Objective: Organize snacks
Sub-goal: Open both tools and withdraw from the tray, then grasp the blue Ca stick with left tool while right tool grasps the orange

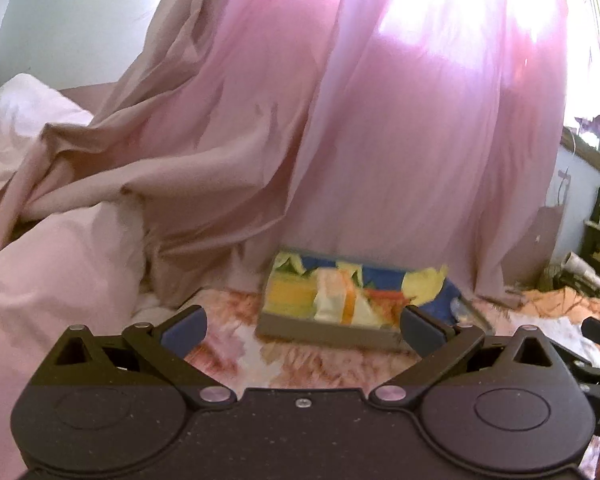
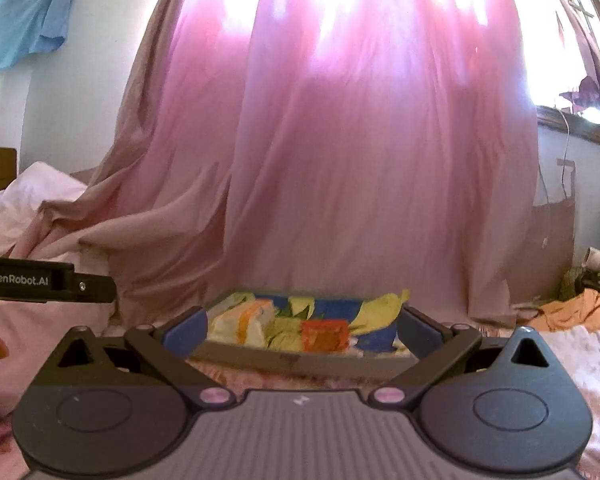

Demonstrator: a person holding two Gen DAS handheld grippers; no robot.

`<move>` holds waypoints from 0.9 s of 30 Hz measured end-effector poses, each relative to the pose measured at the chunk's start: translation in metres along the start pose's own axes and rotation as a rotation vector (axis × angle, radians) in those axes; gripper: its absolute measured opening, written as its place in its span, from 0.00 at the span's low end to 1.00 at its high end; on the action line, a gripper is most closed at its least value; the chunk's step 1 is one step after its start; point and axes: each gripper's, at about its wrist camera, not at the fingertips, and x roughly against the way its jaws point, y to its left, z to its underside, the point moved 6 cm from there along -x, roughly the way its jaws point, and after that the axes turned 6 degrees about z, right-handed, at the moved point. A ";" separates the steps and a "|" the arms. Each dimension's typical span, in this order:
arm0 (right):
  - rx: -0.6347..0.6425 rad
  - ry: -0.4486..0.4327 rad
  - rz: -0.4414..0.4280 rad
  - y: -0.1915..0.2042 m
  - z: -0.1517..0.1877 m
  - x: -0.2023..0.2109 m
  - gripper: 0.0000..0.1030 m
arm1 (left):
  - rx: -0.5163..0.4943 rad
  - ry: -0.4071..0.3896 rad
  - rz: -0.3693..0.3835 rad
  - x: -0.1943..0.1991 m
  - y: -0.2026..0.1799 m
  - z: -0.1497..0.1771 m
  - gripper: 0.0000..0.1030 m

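Observation:
A grey tray (image 1: pixel 324 334) full of colourful snack packets (image 1: pixel 340 292) lies on the pink floral bedspread, just ahead of my left gripper (image 1: pixel 302 326). The left gripper is open and empty, its blue pads spread wide, a little short of the tray's near rim. In the right wrist view the same tray (image 2: pixel 300 366) with yellow, blue, red and orange packets (image 2: pixel 324 334) lies straight ahead. My right gripper (image 2: pixel 300 332) is open and empty, its pads level with the tray's two near corners.
A pink curtain (image 2: pixel 340 160) hangs behind the tray. Pink bedding (image 1: pixel 40 280) is piled at the left. Orange cloth (image 2: pixel 580 308) and clutter lie at the right. The left gripper's body (image 2: pixel 40 280) shows at the left of the right wrist view.

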 end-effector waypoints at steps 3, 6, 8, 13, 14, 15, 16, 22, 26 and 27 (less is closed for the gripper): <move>0.011 0.028 -0.009 0.006 0.013 0.012 1.00 | -0.005 0.027 -0.007 0.013 0.008 0.015 0.99; 0.012 0.065 -0.014 0.009 0.028 0.021 1.00 | -0.016 0.058 -0.011 0.024 0.015 0.030 0.99; 0.012 0.094 -0.022 0.012 0.038 0.026 1.00 | -0.016 0.078 -0.017 0.029 0.021 0.041 0.99; 0.037 0.175 -0.049 0.024 0.067 0.035 1.00 | -0.047 0.162 -0.019 0.033 0.034 0.067 0.99; 0.044 0.195 -0.060 0.027 0.074 0.035 1.00 | -0.058 0.180 -0.021 0.031 0.035 0.071 0.99; 0.049 0.210 -0.070 0.029 0.077 0.035 1.00 | -0.070 0.199 -0.020 0.031 0.037 0.075 0.99; 0.058 0.227 -0.080 0.033 0.082 0.035 1.00 | -0.084 0.219 -0.017 0.030 0.039 0.080 0.99; 0.096 0.300 -0.128 0.047 0.103 0.034 1.00 | -0.134 0.324 0.004 0.019 0.044 0.104 0.99; 0.105 0.359 -0.167 0.055 0.117 0.031 1.00 | -0.154 0.401 0.025 0.008 0.048 0.120 0.99; 0.109 0.378 -0.183 0.058 0.121 0.030 1.00 | -0.162 0.419 0.029 0.004 0.049 0.123 0.99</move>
